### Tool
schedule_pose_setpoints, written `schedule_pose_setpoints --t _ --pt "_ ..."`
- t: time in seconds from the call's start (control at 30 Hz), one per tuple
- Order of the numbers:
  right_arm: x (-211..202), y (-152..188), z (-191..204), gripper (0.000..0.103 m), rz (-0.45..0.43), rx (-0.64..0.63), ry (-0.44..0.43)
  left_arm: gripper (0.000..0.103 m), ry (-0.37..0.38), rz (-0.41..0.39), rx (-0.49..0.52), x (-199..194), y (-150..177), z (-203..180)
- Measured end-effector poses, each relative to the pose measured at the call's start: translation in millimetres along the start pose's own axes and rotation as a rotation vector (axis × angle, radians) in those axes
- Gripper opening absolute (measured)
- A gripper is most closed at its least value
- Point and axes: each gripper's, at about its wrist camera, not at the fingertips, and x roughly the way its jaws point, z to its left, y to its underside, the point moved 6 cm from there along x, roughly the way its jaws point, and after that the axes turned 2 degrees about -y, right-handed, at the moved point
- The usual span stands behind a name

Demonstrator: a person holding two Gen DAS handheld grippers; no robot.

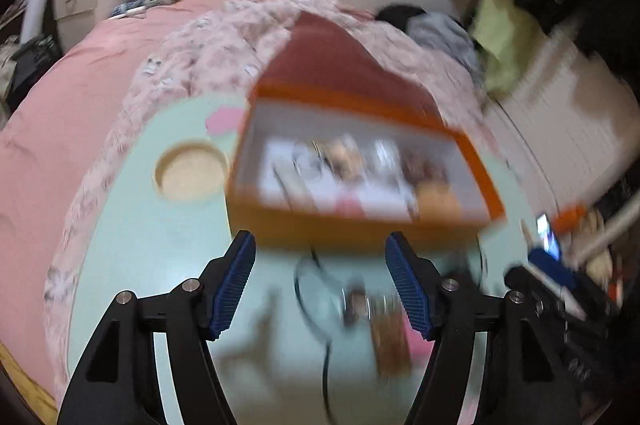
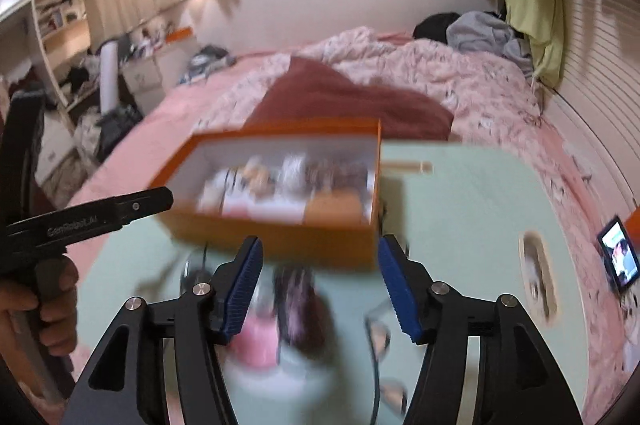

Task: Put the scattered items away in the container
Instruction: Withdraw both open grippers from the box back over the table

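Note:
An orange box (image 1: 360,225) with a white inside stands on a mint-green tray table (image 1: 152,245) on the bed and holds several small items. It also shows in the right wrist view (image 2: 280,237). My left gripper (image 1: 320,285) is open and empty just in front of the box. Below it lie blurred glasses (image 1: 316,289) and a brownish item (image 1: 390,337). My right gripper (image 2: 320,285) is open and empty above a dark item (image 2: 300,301) and a pink item (image 2: 256,341). Glasses (image 2: 380,345) lie at its right. Both views are motion-blurred.
The table has a round cup recess (image 1: 190,173) at its left. A pink floral duvet (image 2: 460,77) and a dark red cloth (image 2: 340,97) lie behind the box. A lit phone (image 2: 618,259) stands at the right. The left gripper's body (image 2: 80,221) shows at the left.

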Motion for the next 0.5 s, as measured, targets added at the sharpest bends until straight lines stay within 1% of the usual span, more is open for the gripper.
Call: schedule_pose_setpoints --t 0.07,0.1,0.13,0.2,0.27,0.3,0.33,0.37,0.4,0.43,0.47,0.5 --pt "-7 22 4 0.060 0.033 -0.019 -0.003 0.068 0.018 0.010 0.032 -7 28 -7" --pt "-9 33 6 0.060 0.053 -0.031 -0.002 0.068 0.013 -0.002 0.031 -11 37 -7" --pt "-10 43 7 0.060 0.076 -0.041 -0.005 0.068 -0.003 -0.014 0.031 -14 48 -6" --pt "-9 59 2 0.060 0.109 -0.034 0.006 0.068 -0.048 0.008 0.059 -11 66 -3" --pt "-4 73 -3 0.060 0.148 -0.022 0.020 0.068 -0.077 0.035 0.058 -3 76 3" --pt "0 78 -5 0.060 0.170 -0.015 0.019 0.068 -0.091 0.047 0.037 1 79 8" --pt "4 84 -8 0.060 0.194 0.002 0.018 0.068 -0.100 0.035 0.030 1 77 10" --pt "7 86 -9 0.061 0.204 0.011 0.020 0.069 -0.108 0.040 0.025 2 77 11" --pt "7 86 -10 0.061 0.192 0.011 0.024 0.069 -0.120 0.040 0.034 2 76 10" --pt "7 86 -10 0.062 0.194 0.009 0.033 0.074 -0.132 0.040 0.047 3 75 8" --pt "7 87 -9 0.063 0.196 0.003 0.041 0.085 -0.155 0.041 0.072 5 76 5" --pt "8 88 -8 0.068 0.197 -0.009 0.054 0.089 -0.183 0.046 0.096 7 83 4"
